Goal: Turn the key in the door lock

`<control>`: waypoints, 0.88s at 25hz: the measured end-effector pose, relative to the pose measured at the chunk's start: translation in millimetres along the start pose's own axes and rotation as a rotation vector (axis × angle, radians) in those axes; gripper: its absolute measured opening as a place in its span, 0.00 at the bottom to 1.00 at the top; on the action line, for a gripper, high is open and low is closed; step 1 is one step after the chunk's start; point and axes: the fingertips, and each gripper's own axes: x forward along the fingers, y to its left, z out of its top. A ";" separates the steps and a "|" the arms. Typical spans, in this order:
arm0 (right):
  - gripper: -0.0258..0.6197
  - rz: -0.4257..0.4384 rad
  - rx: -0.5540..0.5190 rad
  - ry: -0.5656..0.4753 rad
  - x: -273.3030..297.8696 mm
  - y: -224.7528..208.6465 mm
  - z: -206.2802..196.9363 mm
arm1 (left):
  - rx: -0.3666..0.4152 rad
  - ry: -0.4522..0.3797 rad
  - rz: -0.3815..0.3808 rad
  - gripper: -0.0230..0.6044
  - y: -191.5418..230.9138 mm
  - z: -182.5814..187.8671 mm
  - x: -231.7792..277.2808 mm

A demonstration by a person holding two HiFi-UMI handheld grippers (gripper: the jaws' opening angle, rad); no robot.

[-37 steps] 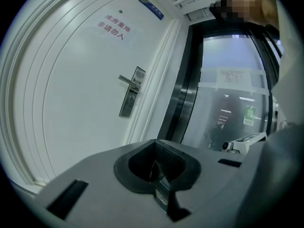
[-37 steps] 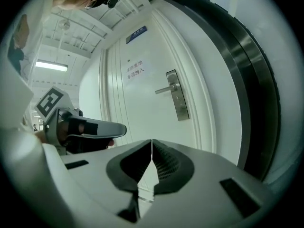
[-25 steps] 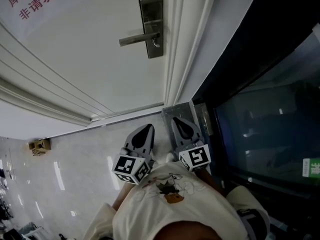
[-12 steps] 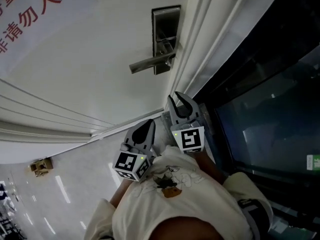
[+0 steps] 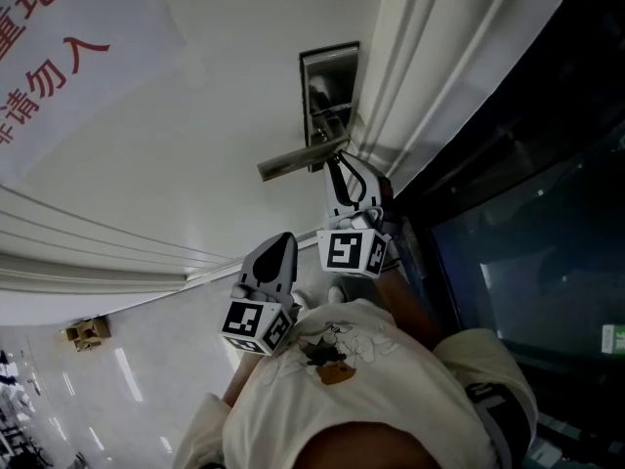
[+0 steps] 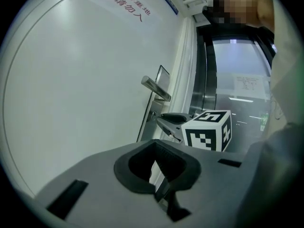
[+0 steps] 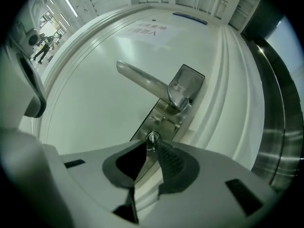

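Key (image 7: pixel 152 137) sits in the cylinder of the door lock (image 5: pixel 327 76), on the lower part of the steel plate below the lever handle (image 5: pixel 298 159). Right gripper (image 7: pixel 148 148) is raised to the lock, its jaws only a narrow gap apart. The key's round head stands just at their tips, and a firm pinch on it cannot be made out. In the head view the right gripper (image 5: pixel 344 166) points up under the lever, close beside the white door frame (image 5: pixel 430 57).

Left gripper (image 5: pixel 281 242) hangs lower and well apart from the lock, in front of the person's pale shirt (image 5: pixel 342 379). Its jaws are drawn together with nothing between them, as the left gripper view (image 6: pixel 154 148) shows. The white door (image 5: pixel 225 115) carries a notice with red lettering (image 5: pixel 49 37) at upper left. Glossy pale floor (image 5: pixel 146 360) shows below the door.
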 end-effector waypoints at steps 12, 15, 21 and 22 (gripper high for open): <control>0.06 0.009 0.112 -0.006 3.9 -3.7 -1.9 | -0.005 -0.018 0.030 0.05 9.4 -0.2 -7.8; 0.06 0.054 0.269 -0.017 4.2 -2.2 -2.0 | -0.002 -0.014 0.024 0.05 6.5 -0.8 -7.4; 0.06 0.107 0.510 -0.042 5.2 -4.1 -1.6 | 0.000 -0.010 0.022 0.05 4.6 -2.6 -5.4; 0.06 0.115 0.540 -0.044 5.5 -4.3 -2.3 | -0.001 -0.011 0.023 0.05 4.5 -2.7 -5.1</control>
